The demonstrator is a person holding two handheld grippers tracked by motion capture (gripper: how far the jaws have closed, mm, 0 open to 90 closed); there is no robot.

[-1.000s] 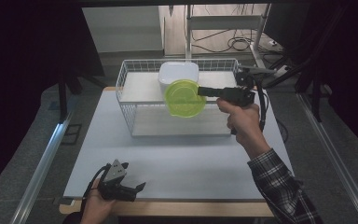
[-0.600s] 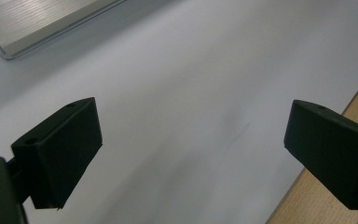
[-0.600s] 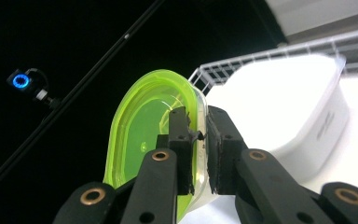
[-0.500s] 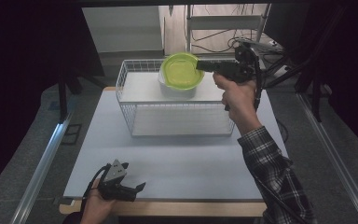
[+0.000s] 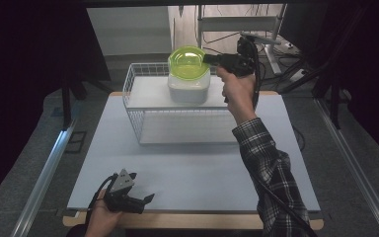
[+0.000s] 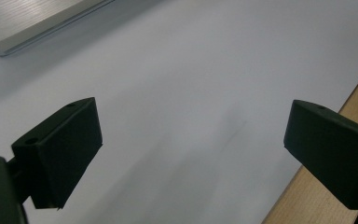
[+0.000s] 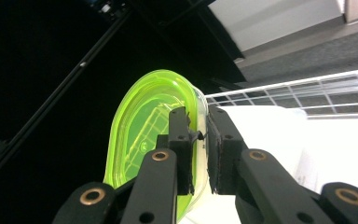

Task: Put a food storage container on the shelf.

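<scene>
Green bowl [image 5: 188, 63] pinched by its rim in my right claw [image 5: 208, 59], lifted over the white container [image 5: 188, 88]; setting down remains. Left claw [image 5: 137, 201] idles wide.

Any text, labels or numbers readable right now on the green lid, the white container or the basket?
No text can be read.
Green lid: only moulded ridges, no lettering.
White container: a faint grey mark on its side in the right gripper view, too small and blurred to read.
Wire basket: no label.
</scene>
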